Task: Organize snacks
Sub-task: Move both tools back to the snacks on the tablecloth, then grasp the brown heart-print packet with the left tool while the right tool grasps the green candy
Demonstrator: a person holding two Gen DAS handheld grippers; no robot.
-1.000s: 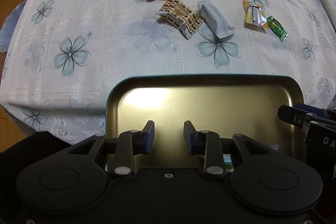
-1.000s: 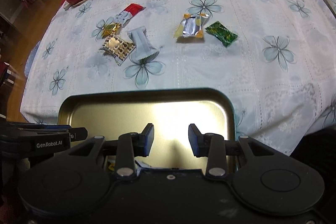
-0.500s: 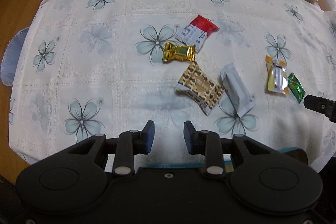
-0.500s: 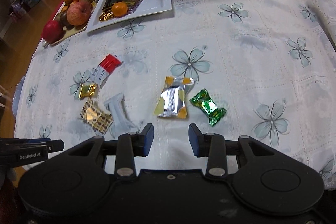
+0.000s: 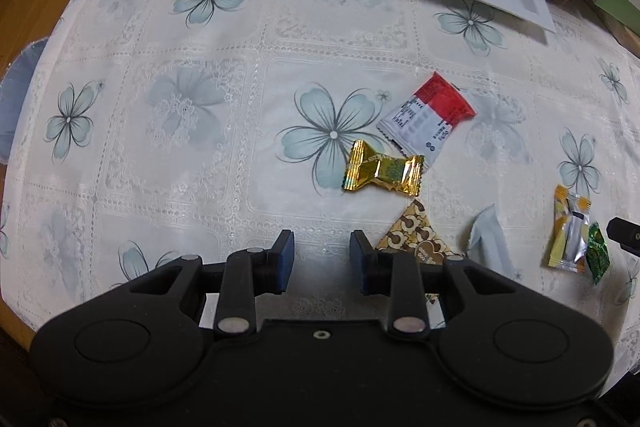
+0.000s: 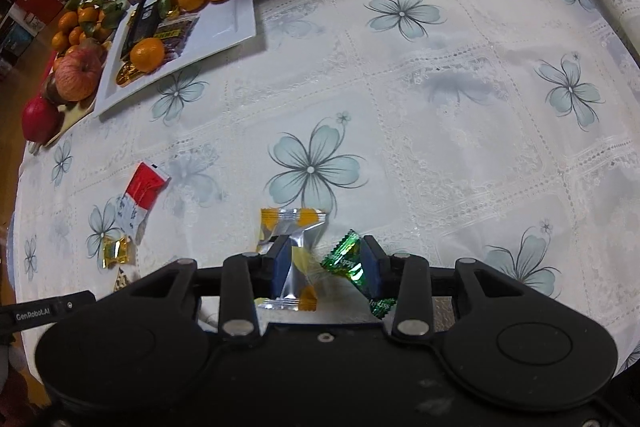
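- Blue-padded right gripper [image 6: 325, 261]: jaws part open, bracketing silver-yellow packet [image 6: 294, 231] and green candy [image 6: 347, 263]; no squeeze visible.
- Left gripper [image 5: 322, 259]: part open, empty; gold candy [image 5: 382, 173] just beyond.
- White floral tablecloth [image 5: 200, 131]; fruit plate [image 6: 236, 23] at far left.

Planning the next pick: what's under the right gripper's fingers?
The yellow-and-silver packet and green candy lie on the tablecloth below the right gripper; their near ends are hidden.
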